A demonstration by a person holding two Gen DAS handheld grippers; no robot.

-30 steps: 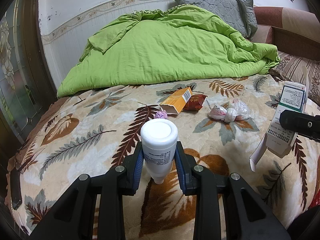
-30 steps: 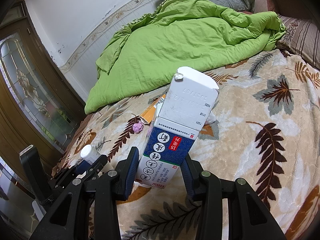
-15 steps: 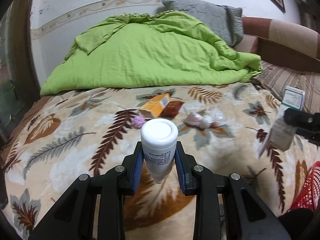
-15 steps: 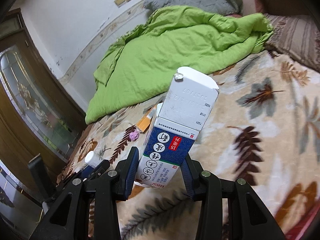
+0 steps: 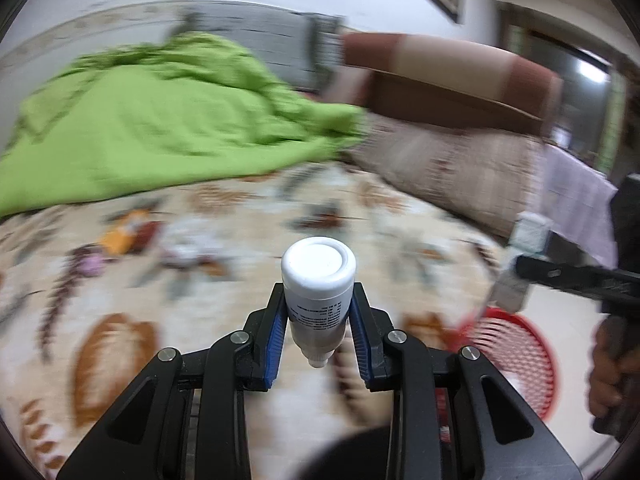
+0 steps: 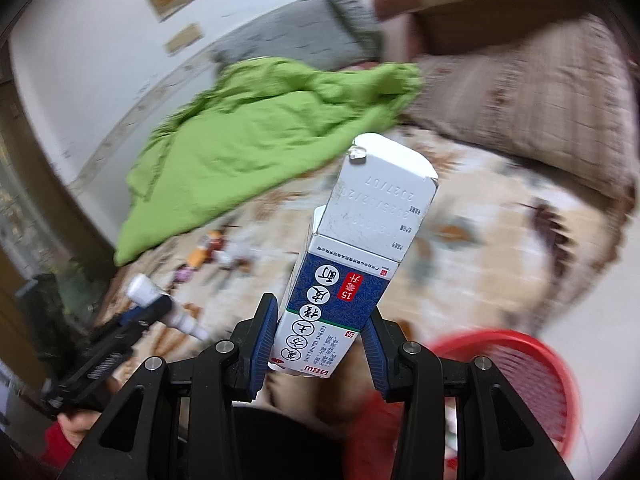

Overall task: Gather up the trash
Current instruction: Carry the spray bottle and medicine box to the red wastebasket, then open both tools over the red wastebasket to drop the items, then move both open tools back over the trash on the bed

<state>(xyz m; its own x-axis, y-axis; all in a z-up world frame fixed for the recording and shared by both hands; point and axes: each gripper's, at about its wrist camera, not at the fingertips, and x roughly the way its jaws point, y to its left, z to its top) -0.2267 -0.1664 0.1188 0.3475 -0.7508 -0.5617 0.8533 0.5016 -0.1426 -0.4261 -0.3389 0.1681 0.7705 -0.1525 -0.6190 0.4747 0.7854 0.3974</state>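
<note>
Your left tool [image 5: 318, 334] & right tool [image 6: 318, 344] look alike: matte black plastic linkage arms w/ triangular cut-outs, silver round screws at each pivot, blue ribbed pads [image 5: 276, 332] inside the black fingers. From the right cam, the left tool's black body shows a coiled metal spring along its side. Your hand [image 5: 610, 368] on the right tool's black grip is bare skin; a red sleeve [image 6: 60, 446] shows at your left wrist.
</note>
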